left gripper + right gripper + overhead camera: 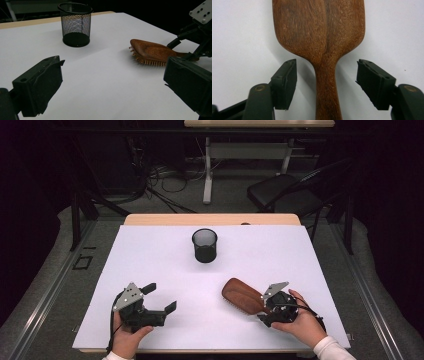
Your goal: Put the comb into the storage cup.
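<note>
Wooden hairbrush (243, 296) lies bristles-down toward the desk's (150, 250) near right corner, its handle between spread jaws.

The right gripper (325, 83) sits astride the brush handle, jaws wide, a clear gap either side, not touching the wood. Over by the near left corner, the left gripper (161, 296) is held in a hand (127, 337), jaws spread with nothing between them. Towards the far edge, about midway along it, a black mesh cup (205, 245) stands upright, well apart from the brush.
</note>
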{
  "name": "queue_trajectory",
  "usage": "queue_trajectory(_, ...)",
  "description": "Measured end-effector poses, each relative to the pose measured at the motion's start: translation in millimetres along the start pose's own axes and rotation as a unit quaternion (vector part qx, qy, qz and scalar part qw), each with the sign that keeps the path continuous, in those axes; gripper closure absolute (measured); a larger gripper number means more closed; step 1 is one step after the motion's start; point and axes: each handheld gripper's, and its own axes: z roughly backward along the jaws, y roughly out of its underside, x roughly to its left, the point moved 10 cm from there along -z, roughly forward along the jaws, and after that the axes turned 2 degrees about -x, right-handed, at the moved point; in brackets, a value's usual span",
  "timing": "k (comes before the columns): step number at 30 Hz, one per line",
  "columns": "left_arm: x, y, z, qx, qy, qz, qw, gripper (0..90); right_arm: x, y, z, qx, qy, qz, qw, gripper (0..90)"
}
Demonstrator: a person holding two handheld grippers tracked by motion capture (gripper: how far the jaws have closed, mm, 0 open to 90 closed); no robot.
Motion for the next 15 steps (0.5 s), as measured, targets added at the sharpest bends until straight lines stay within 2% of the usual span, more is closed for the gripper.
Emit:
queue_trajectory(4, 0.2, 0.0, 0.0, 0.0, 0.0, 0.0, 1.0, 1.8, 0.0, -0.3, -0.3, 0.001, -0.002, 0.009, 1.0, 39.9)
queue_trajectory(8, 0.0, 0.0, -0.1, 0.0, 0.0, 0.0, 1.0, 1.8, -0.5, 0.1, -1.0, 0.002, 0.004, 0.013, 0.9999, 40.7)
queue_trajectory(15, 0.0, 0.0, -0.1, 0.0, 0.0, 0.0, 1.0, 1.9, -1.2, -0.3, -2.3, 0.002, 0.002, 0.012, 0.9999, 41.0)
